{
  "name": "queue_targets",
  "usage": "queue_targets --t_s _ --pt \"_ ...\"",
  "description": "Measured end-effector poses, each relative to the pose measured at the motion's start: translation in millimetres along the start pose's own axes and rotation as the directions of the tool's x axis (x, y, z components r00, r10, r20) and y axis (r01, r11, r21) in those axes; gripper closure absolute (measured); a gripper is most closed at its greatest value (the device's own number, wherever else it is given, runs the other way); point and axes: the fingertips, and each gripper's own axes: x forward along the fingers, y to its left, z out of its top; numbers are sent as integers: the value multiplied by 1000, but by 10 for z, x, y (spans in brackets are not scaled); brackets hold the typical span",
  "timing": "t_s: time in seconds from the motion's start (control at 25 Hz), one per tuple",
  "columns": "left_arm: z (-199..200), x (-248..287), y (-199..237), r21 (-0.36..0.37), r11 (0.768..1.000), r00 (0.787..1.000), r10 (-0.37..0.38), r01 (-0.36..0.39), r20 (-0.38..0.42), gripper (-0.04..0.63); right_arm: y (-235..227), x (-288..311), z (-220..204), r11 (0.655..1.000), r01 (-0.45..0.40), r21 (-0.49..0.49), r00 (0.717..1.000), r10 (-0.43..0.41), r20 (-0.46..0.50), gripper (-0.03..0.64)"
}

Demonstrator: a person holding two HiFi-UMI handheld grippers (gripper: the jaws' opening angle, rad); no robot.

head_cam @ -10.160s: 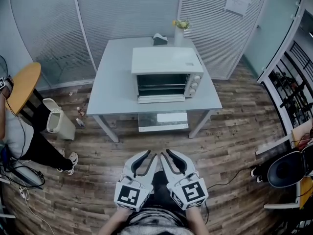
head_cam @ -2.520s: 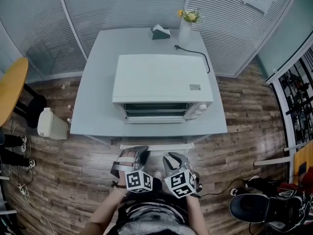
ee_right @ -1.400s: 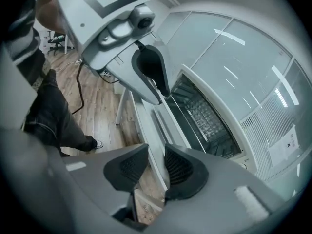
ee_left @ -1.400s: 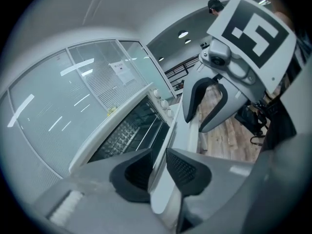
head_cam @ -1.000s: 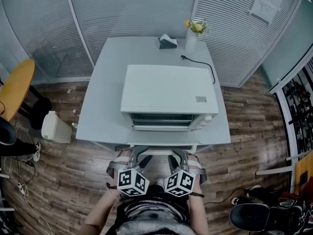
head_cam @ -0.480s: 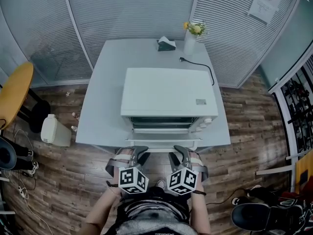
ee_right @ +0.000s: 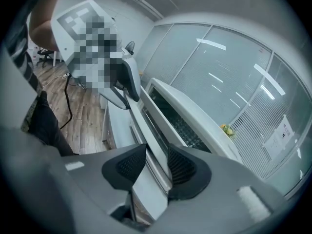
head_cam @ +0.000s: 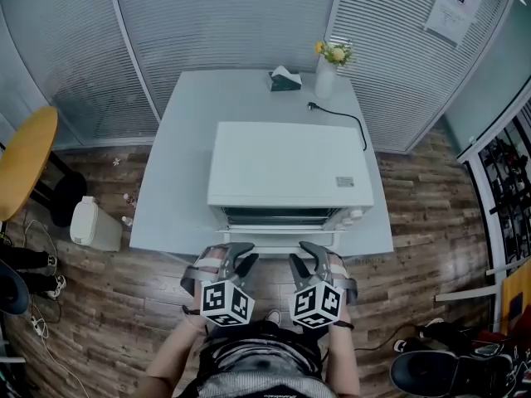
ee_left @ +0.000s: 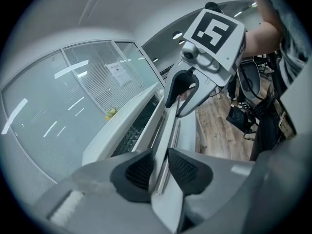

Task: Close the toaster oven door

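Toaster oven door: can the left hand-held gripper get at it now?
Looks like yes: the edge of the toaster oven door already sits between the jaws of the left hand-held gripper, which have just opened slightly; nothing blocks it.

Toaster oven [head_cam: 290, 168] on table [head_cam: 170, 168], vase [head_cam: 325, 77] behind at right, bin [head_cam: 93, 222] on floor left.
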Motion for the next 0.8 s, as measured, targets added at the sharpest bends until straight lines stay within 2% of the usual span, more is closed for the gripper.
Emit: queue_targets --t_s 0.8 --pt "81 210 496 -41 999 999 27 -26 25 479 -441 247 204 999 -15 50 995 10 100 463"
